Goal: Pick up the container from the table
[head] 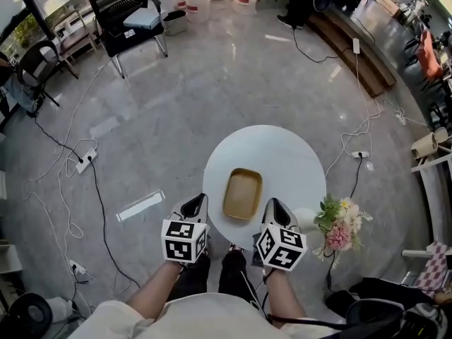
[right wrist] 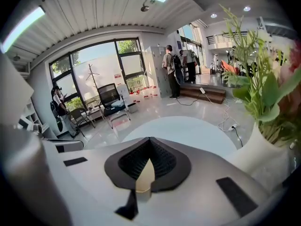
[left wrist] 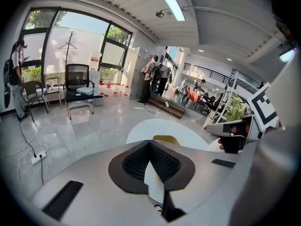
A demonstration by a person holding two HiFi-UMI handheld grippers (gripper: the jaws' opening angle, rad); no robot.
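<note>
A shallow tan rectangular container (head: 243, 193) lies empty on the round white table (head: 282, 154), near its front edge. My left gripper (head: 200, 199) hangs just left of it, at the table's rim, jaws shut on nothing. My right gripper (head: 272, 204) is just right of the container, also shut and empty. In the left gripper view the shut jaws (left wrist: 150, 141) point at the table, with the container (left wrist: 166, 139) peeking over them and the right gripper (left wrist: 235, 132) beside. In the right gripper view the shut jaws (right wrist: 149, 139) point over bare tabletop (right wrist: 188, 131); the container is hidden there.
A white vase of flowers (head: 337, 226) stands at the table's right front edge, close to my right gripper, and fills the right of the right gripper view (right wrist: 263, 126). Cables and a power strip (head: 85, 161) lie on the floor to the left. An office chair (head: 131, 20) stands far back.
</note>
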